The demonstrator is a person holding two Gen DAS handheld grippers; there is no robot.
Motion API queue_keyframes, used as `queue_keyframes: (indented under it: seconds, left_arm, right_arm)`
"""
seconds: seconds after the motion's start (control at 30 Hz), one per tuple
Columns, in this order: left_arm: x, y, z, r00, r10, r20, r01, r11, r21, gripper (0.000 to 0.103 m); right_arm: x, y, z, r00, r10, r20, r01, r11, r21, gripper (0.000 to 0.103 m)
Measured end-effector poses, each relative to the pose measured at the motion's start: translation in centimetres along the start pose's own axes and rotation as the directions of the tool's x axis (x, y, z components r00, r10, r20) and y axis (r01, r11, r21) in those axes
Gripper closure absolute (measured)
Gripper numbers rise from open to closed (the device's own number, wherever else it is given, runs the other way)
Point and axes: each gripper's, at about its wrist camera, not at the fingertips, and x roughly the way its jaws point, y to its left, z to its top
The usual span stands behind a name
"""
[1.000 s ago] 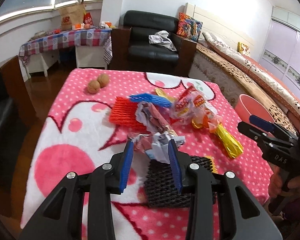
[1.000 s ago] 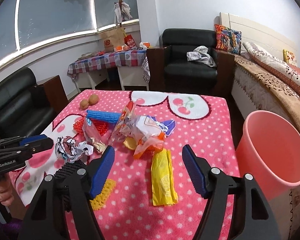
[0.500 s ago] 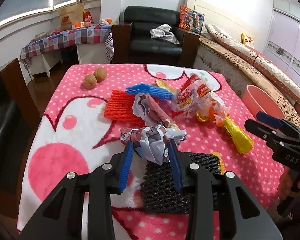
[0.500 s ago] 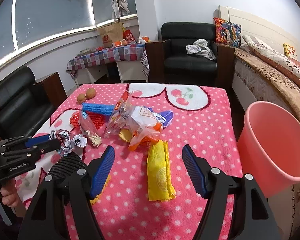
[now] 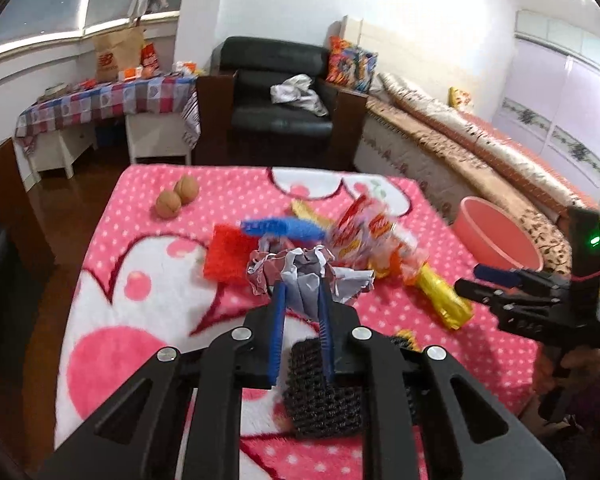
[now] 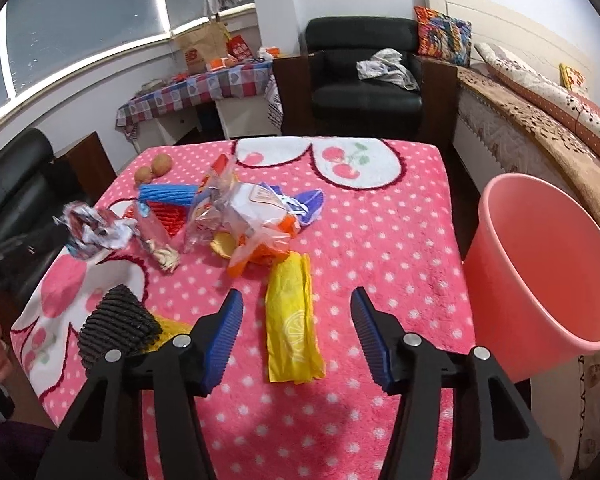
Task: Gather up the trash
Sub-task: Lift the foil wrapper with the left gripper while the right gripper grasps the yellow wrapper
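Pink polka-dot worktop (image 6: 380,240) carries a litter pile. Left gripper (image 5: 300,300) — fingers pinched on a crumpled foil wrapper (image 5: 304,276), lifted clear. Right gripper (image 6: 296,320) gapes wide, holding nothing, over the yellow packet (image 6: 292,320); pink bucket (image 6: 540,256) at three o'clock.

Soft daylight enters through the curved window (image 6: 80,28) at upper left, leaving dim dark corners. Fisheye bending warps every edge. The left wrist view is motion-blurred, smearing the crumpled silver foil wrapper (image 5: 300,276); the right view stays sharp.
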Motion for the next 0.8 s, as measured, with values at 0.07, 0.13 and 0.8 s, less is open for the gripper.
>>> queue_keyframes:
  seconds: [0.07, 0.13, 0.8]
  left_arm:
    - [-0.1, 0.3, 0.5, 1.000, -0.027, 0.006, 0.027, 1.000, 0.004, 0.087]
    - [-0.1, 0.6, 1.2, 0.998, -0.059, 0.007, 0.058, 0.998, 0.013, 0.087]
    - [1.7, -0.5, 4.0, 0.971, -0.237, -0.014, 0.237, 0.965, 0.110, 0.087]
  right_arm:
    - [0.4, 0.0, -0.1, 1.000, -0.019, -0.019, 0.020, 1.000, 0.016, 0.050]
    - [0.7, -0.1, -0.1, 0.999, -0.028, -0.036, 0.029, 0.999, 0.034, 0.053]
    - [0.3, 0.8, -0.7, 0.991, -0.092, -0.096, 0.102, 0.990, 0.102, 0.057]
